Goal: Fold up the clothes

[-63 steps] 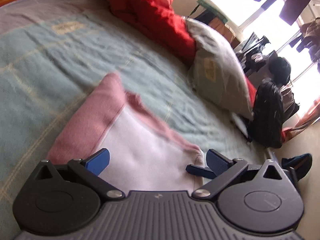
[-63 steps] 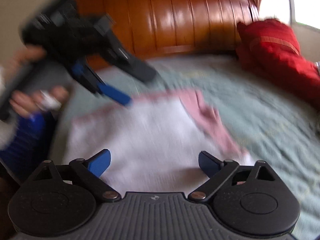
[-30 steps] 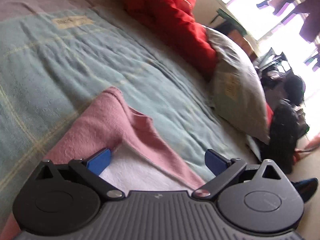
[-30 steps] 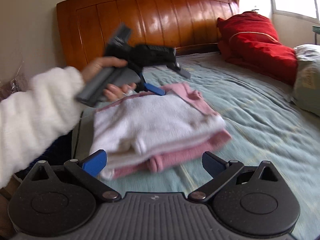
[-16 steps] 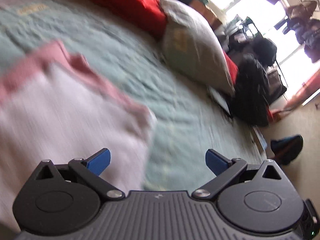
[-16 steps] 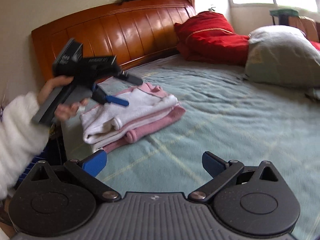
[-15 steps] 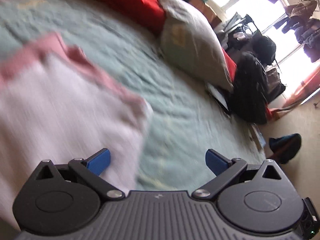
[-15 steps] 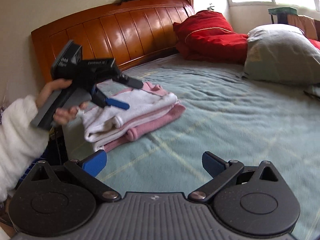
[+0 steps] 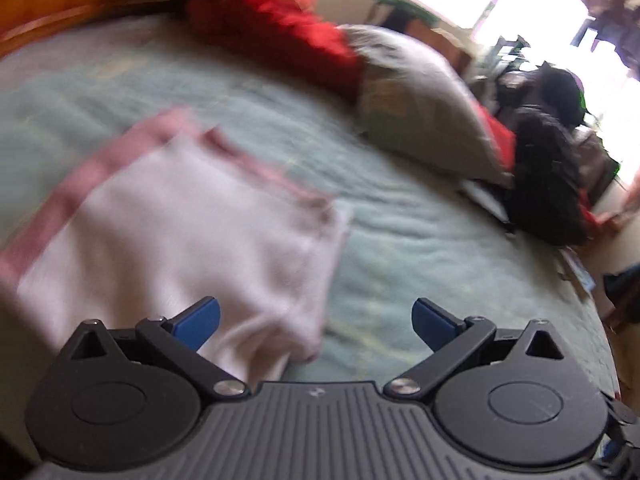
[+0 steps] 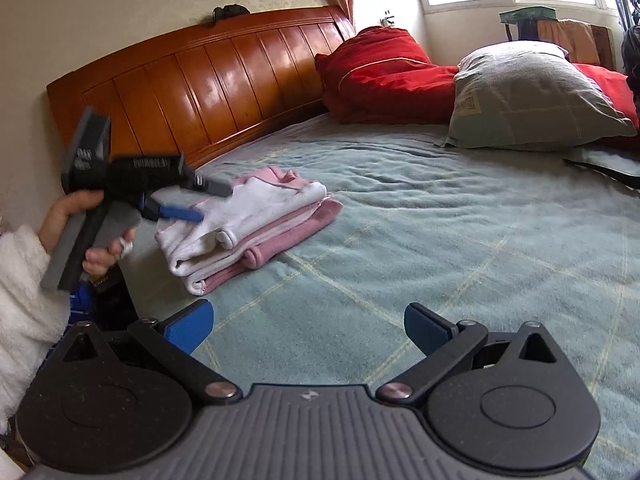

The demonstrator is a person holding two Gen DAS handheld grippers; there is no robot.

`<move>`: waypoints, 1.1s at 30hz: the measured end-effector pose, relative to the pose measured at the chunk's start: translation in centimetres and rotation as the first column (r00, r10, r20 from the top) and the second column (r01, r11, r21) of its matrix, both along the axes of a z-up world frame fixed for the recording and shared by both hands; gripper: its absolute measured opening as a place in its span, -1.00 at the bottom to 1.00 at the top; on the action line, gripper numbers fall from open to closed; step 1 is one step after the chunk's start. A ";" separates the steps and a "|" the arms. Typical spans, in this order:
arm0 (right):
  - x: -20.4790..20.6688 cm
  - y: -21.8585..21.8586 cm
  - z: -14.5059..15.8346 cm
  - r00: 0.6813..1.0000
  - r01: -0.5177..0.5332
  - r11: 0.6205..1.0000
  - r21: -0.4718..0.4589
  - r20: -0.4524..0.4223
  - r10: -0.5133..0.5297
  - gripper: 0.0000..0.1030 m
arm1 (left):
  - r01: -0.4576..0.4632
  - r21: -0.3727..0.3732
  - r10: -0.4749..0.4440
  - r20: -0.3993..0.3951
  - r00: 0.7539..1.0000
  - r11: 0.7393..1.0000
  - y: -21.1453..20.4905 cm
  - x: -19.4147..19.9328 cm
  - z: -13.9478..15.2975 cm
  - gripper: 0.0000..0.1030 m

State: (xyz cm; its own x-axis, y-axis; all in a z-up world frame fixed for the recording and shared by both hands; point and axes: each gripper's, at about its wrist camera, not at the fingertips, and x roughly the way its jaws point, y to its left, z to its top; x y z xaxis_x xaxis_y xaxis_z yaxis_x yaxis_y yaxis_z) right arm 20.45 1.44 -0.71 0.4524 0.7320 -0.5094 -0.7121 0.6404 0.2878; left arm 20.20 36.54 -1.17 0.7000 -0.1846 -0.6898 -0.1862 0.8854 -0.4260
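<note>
The folded pink-and-white garment point(image 10: 248, 224) lies as a neat stack on the teal bedspread point(image 10: 440, 240), near the bed's edge and close to the wooden headboard point(image 10: 208, 76). Its white layers sit on top and the pink layers underneath.

Your left gripper point(image 10: 200, 202) hangs just above the near end of that stack with its jaws spread apart and nothing between them; from the right wrist view you cannot tell whether the blue fingertips touch the cloth. In the left wrist view, which is blurred, the garment fills the space ahead of and beyond the left finger point(image 9: 198, 322), while the right finger has only bedspread ahead of it.

Your left hand point(image 10: 76, 224) grips the handle, with a fluffy white sleeve point(image 10: 24, 292) behind it.

Your right gripper point(image 10: 308, 330) sits well apart from the stack, jaws wide open and empty, with bare bedspread between them; the garment lies ahead and to the left of its left finger.

Farther off, a red quilt point(image 10: 380, 76) and a grey pillow point(image 10: 536, 96) rest beyond the jaws to the right.
</note>
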 end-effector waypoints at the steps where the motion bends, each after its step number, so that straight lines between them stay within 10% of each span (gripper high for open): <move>1: -0.1 0.0 -0.1 1.000 -0.007 1.000 0.002 -0.002 0.007 1.00 | -0.025 -0.023 0.025 -0.012 1.000 0.999 0.0 -0.9 -0.8 0.96; 12: -0.1 0.1 -1.0 1.000 -0.014 1.000 0.000 -0.019 0.014 1.00 | -0.126 0.048 0.119 0.134 0.984 0.991 3.4 -2.7 1.6 0.97; 23: 0.6 0.1 -1.6 0.999 0.013 1.000 -0.017 -0.030 -0.013 1.00 | -0.396 -0.009 0.395 -0.015 0.918 0.918 11.4 -2.3 -2.9 0.96; 33: 0.3 0.4 -1.5 0.999 0.019 1.000 -0.007 -0.036 -0.019 1.00 | -0.149 0.244 0.136 0.068 0.988 0.958 3.4 1.3 0.6 0.98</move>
State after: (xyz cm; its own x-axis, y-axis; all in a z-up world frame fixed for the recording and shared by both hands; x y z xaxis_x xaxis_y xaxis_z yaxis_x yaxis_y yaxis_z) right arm 20.74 1.84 -2.21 0.4473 0.7201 -0.5305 -0.6891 0.6556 0.3089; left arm 21.54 39.99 -0.57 0.7412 0.0922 -0.6649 -0.3025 0.9301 -0.2083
